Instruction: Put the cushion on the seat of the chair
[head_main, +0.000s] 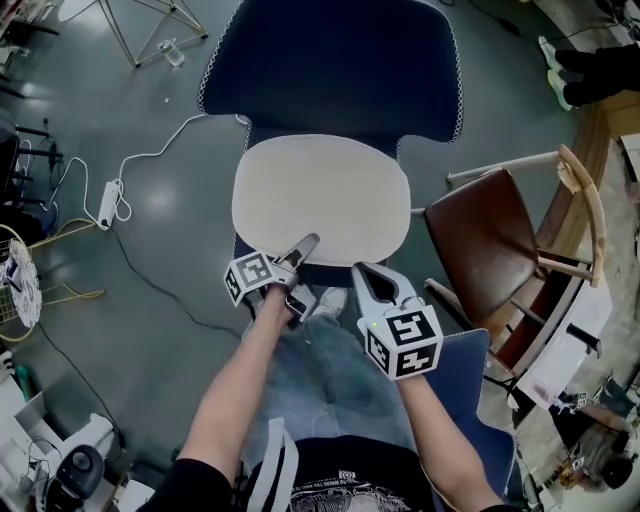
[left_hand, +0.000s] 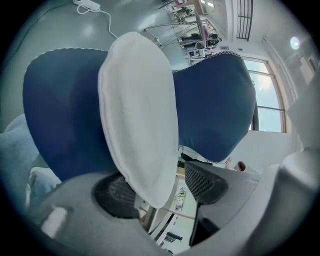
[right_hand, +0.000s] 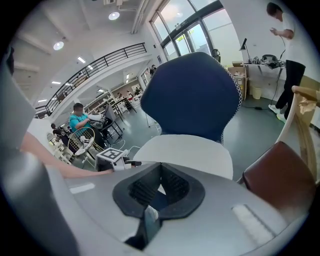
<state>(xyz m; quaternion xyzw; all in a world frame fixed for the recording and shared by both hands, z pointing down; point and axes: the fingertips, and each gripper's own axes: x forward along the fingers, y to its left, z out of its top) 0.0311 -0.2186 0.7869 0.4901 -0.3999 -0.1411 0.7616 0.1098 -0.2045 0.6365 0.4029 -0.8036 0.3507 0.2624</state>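
Resting on navy chair seat (head_main: 338, 273), oval cream cushion (head_main: 320, 198); L tool (head_main: 303, 262) spread, R tool (head_main: 365, 275) closed.

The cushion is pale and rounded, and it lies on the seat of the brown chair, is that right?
Not quite. The cushion is pale and rounded, but it lies on the seat of the navy blue chair, not the brown chair, which stands beside it with nothing on its seat. The head view shows this plainly.
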